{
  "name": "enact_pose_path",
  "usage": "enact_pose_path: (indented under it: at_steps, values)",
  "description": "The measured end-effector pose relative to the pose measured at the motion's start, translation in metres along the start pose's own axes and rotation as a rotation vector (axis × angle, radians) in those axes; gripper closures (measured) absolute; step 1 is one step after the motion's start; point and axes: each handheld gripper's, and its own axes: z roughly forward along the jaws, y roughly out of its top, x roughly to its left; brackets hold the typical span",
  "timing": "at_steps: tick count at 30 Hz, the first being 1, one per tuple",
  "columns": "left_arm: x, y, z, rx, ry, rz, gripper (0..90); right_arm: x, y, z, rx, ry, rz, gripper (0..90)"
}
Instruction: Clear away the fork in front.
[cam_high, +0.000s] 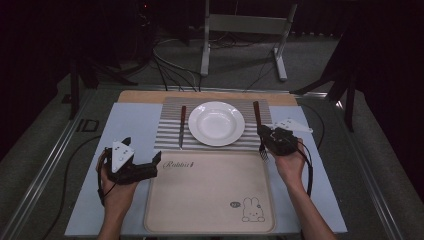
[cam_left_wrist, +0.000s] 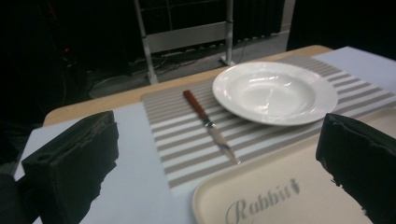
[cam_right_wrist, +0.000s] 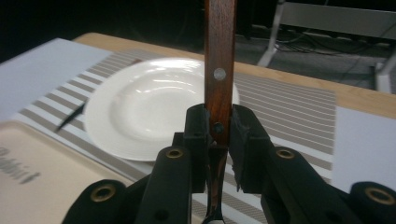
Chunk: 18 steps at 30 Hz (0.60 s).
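High view: set above the tabletop's (cam_high: 130, 115) near edge, faced forward and down.
Gripper views: held low, close.
Shared: white plate (cam_high: 216, 123).

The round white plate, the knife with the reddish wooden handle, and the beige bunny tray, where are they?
Round white plate (cam_high: 216, 123), high view, middle of its bowl.
Knife with the reddish wooden handle (cam_left_wrist: 195, 103), left gripper view, on the handle.
Beige bunny tray (cam_high: 200, 195), high view, bare middle.

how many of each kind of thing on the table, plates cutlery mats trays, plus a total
plate: 1
knife: 1
fork, clamped in the right gripper: 1
striped placemat: 1
beige tray: 1
total: 5
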Motion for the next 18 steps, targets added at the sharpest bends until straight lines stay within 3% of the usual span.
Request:
enact_pose_path:
  at_steps: [14,18]
  values:
    - [-0.026,0.033,0.028,0.004,-0.042,0.024,0.0,0.018,-0.003,-0.012,-0.049,0.061,0.005,78.0]
    - [-0.033,0.039,0.037,-0.002,-0.067,0.014,0.0,0.023,-0.004,-0.014,-0.057,0.07,0.009,78.0]
